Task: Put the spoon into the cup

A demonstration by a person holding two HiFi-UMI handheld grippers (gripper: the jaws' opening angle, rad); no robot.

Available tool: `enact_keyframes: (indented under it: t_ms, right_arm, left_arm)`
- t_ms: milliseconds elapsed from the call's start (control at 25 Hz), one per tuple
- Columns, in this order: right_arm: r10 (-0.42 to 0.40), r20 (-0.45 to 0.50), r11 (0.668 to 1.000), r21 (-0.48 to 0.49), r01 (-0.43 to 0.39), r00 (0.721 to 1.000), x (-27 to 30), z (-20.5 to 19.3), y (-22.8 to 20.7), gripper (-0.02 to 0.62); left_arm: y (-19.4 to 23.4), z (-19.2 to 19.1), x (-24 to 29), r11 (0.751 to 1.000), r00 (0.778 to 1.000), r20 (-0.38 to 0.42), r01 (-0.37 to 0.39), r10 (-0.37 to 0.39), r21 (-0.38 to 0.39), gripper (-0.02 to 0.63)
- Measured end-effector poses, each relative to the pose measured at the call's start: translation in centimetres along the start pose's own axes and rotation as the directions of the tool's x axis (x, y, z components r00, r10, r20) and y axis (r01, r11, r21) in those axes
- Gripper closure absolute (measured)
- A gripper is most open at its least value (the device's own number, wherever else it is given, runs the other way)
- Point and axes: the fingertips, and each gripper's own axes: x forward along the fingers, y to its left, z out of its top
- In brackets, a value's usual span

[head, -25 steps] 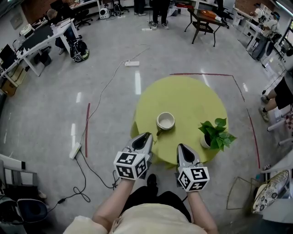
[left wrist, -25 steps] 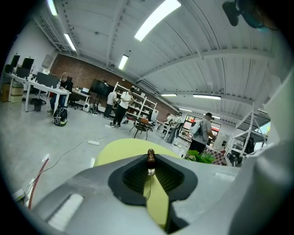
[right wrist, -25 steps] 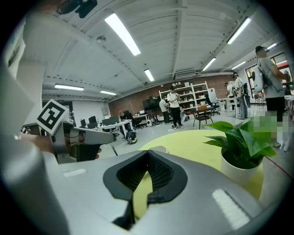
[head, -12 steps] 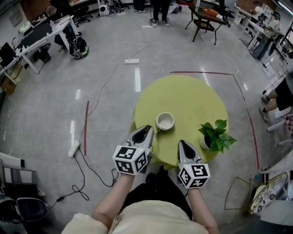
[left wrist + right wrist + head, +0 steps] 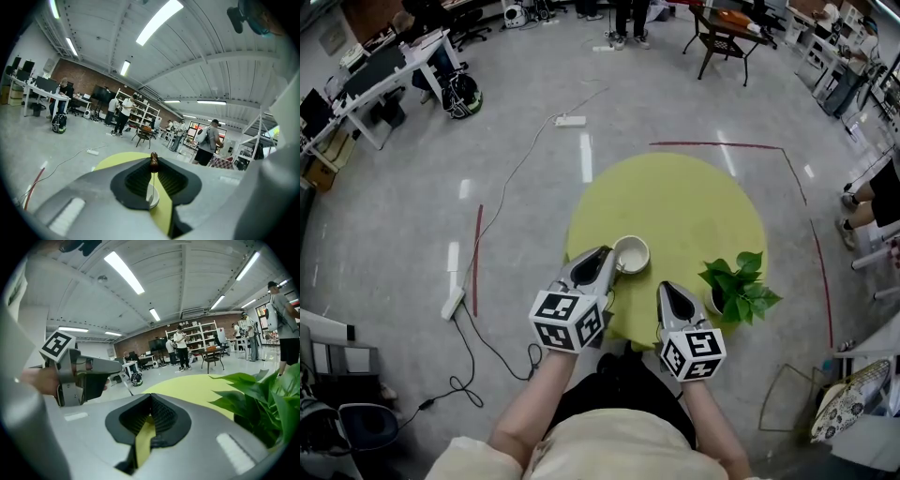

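Spoon in left hand-held gripper now closer, beside cup.

I logged the operator in a pale cream short-sleeved top and black trousers. Left gripper and right gripper each had a smooth grey tapering shell, black ribbed pads, and at the rear a white cube printed with black square markers.
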Motion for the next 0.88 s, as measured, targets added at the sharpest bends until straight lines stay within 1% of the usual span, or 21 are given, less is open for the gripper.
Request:
enact_keyframes:
  t_ms: [160, 440, 880]
  right_arm:
    - [0.015, -0.008, 1.0, 0.009, -0.015, 1.0, 0.8, 0.0, -0.4, 0.594]
    - [0.03, -0.023, 0.999, 0.024, -0.029, 0.999, 1.9, -0.3, -1.4, 0.594]
    - [0.04, -0.064, 0.998, 0.047, -0.037, 0.997, 3.4, -1.1, -2.2, 0.594]
  left_arm:
    - [-0.4, 0.0, 1.7, 1.0, 1.0, -0.008, 0.002, -0.002, 0.004, 0.561]
    - [-0.4, -1.1, 4.1, 1.0, 0.999, -0.033, -0.009, 0.008, -0.006, 0.561]
    - [1.2, -3.7, 6.8, 0.995, 0.995, -0.088, -0.046, 0.038, -0.089, 0.561]
